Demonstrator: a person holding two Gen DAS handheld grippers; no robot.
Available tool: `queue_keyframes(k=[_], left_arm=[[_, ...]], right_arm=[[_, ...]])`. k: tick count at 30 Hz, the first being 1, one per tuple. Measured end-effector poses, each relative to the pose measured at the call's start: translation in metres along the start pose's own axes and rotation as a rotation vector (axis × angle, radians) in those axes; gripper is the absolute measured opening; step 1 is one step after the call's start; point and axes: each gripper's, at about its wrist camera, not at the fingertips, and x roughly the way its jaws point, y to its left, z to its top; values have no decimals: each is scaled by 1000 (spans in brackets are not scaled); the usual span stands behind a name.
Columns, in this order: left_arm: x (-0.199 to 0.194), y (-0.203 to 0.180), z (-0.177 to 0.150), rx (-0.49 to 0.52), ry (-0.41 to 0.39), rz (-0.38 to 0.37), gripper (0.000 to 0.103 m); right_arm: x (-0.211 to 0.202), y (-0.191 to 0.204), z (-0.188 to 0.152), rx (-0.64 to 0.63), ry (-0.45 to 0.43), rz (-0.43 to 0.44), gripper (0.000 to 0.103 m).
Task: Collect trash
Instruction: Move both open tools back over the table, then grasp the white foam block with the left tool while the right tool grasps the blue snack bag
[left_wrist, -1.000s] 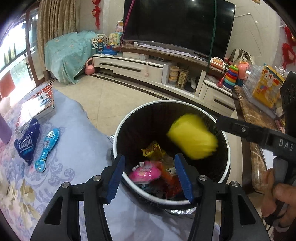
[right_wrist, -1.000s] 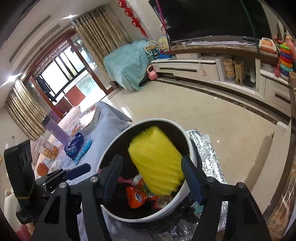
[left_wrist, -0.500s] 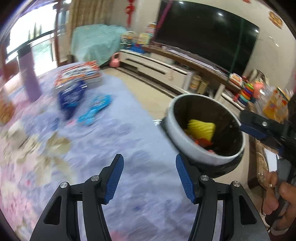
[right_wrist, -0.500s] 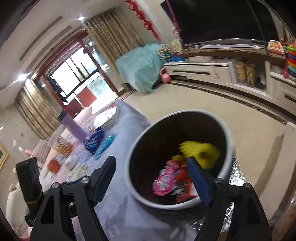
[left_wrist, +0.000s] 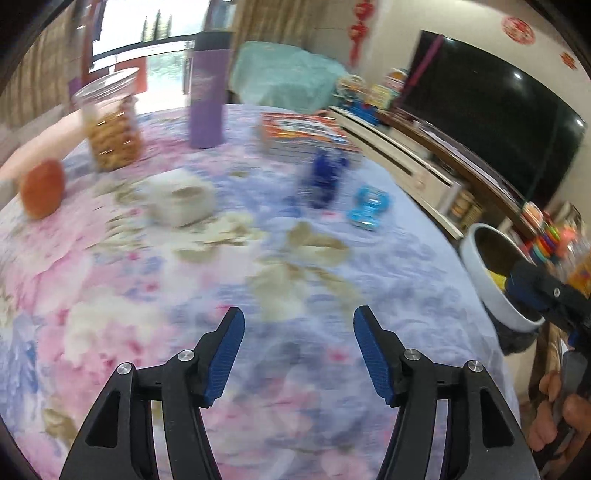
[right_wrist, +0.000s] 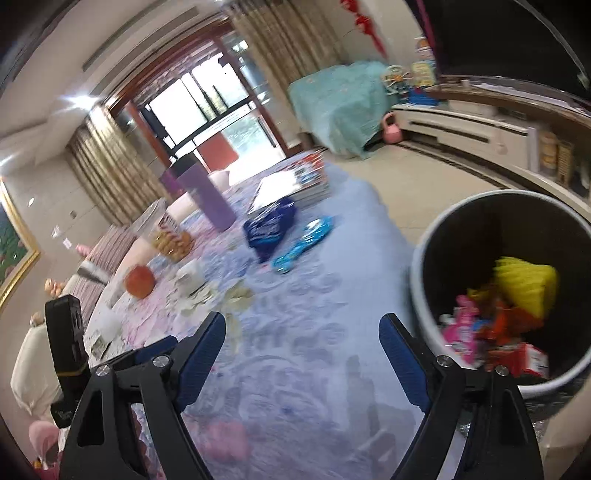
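The white trash bin (right_wrist: 421, 269) with a dark liner stands off the table's right edge, holding a yellow piece (right_wrist: 528, 284) on top of pink and red wrappers. It also shows in the left wrist view (left_wrist: 487, 284). A dark blue bag (right_wrist: 269, 229) and a light blue wrapper (right_wrist: 303, 243) lie on the flowered tablecloth (right_wrist: 295, 332); both show in the left wrist view, the bag (left_wrist: 325, 177) beside the wrapper (left_wrist: 369, 206). My left gripper (left_wrist: 298, 354) is open and empty over the cloth. My right gripper (right_wrist: 302, 354) is open and empty beside the bin.
On the table stand a purple tumbler (left_wrist: 207, 99), a clear cookie jar (left_wrist: 110, 125), an orange fruit (left_wrist: 40, 188), a white cup (left_wrist: 181, 199) and stacked books (left_wrist: 306, 133). The right gripper's body (left_wrist: 546, 295) shows beside the bin. A TV cabinet (right_wrist: 480, 125) runs along the far wall.
The yellow piece has dropped into the bin. Both grippers have swung left, away from the bin and over the table. Both stay open.
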Motion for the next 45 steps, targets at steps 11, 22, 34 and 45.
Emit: queue_keyframes(k=[11, 22, 34, 45], left_arm=[[7, 50, 10, -113, 3, 60, 62], [42, 67, 44, -148, 2, 87, 67], [94, 74, 88, -162, 3, 145, 71], [123, 72, 95, -105, -3, 187, 54]], right_arm=[[46, 39, 6, -63, 50, 34, 87], [92, 53, 28, -65, 65, 46, 87], [161, 57, 69, -87, 88, 6, 87], [188, 50, 73, -100, 112, -27, 39]])
